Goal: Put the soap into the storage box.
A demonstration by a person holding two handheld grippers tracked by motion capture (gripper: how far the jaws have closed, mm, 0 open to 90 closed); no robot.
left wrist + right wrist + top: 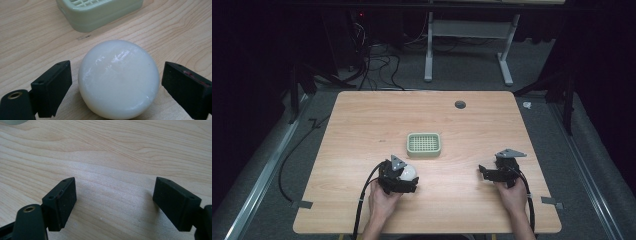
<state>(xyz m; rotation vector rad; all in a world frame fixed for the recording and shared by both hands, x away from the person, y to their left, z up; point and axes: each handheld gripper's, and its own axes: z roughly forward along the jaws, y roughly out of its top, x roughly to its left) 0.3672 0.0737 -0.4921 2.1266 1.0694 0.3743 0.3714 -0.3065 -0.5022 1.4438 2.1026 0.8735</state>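
Observation:
A smooth white round soap point(118, 78) rests on the wooden table point(362, 125) between the jaws of my left gripper point(116, 85). The jaws stand on either side of it with a narrow gap at each pad, so the gripper is open. In the high view the left gripper point(404, 175) and soap point(408, 173) sit near the table's front left of centre. A pale green slotted soap dish point(423, 144) stands just beyond them, and its wall point(100, 17) shows close ahead. My right gripper point(487, 172) hovers low at the front right, open over bare wood point(113, 200).
A dark round grommet hole point(460, 104) lies near the table's far edge. Beyond the table stand a white desk frame point(467, 30) and loose cables point(377, 65) on the floor. Bare wood stretches between the two grippers.

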